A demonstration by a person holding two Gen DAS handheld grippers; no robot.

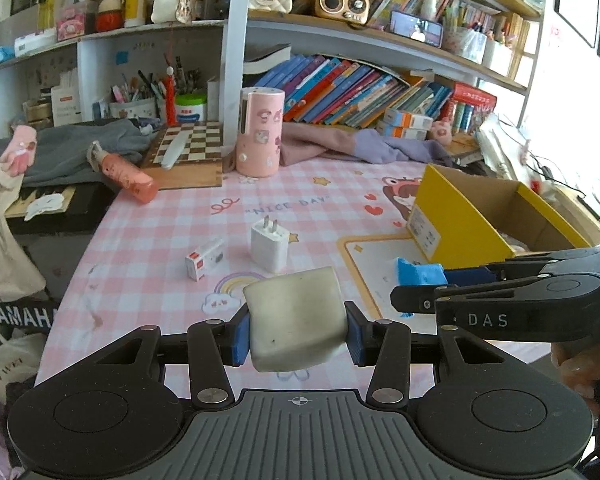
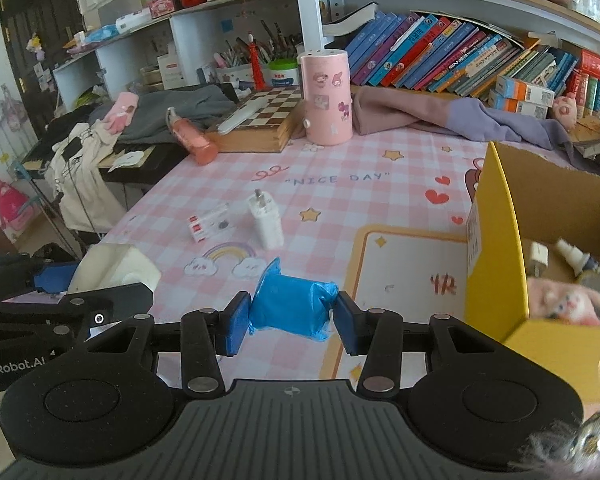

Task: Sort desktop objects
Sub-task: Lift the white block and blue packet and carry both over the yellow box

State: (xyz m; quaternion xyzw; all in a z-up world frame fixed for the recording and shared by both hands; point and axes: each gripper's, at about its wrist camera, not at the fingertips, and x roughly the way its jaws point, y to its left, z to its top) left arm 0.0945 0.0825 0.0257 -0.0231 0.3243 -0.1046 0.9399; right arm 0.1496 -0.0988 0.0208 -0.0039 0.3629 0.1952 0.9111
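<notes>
Desktop objects, both hands loaded. Left gripper [image 1: 298, 334]: jaws partly closed, blue pads [image 1: 240, 336] pressing both sides of a grubby off-white block [image 1: 296, 320], soft-looking, likely an eraser or sponge; can't tell which. Held above the pink checked mat [image 1: 160, 248].

Right gripper [image 2: 290, 318]: jaws at a similar width, clamped on a blue wrapped packet [image 2: 292, 306], twisted end of the wrap sticking out up-left. In the left wrist view it sits just right of the left gripper, roughly level with it.

Step in hand, my read: carry both to the yellow cardboard box [image 2: 496, 240] and drop them in. Box is right of and slightly ahead of the right gripper, already holding a pink plush [image 2: 568, 300] and a small spray bottle [image 2: 572, 256].

How to do it well: right goes first, it's nearer. Lift over the box wall, don't clip the rim, release once inside. Keep the left clear so the grippers don't collide. Squeeze on the block looks adequate; no need for more.

Ahead of both grippers on the mat: white charger plug [image 1: 270, 244], upright, prongs up; small white-and-red carton [image 1: 204, 258] just left of it, not touching. Not yet sorted.

Far: pink cylindrical holder [image 1: 260, 132], chessboard box [image 1: 188, 152].
</notes>
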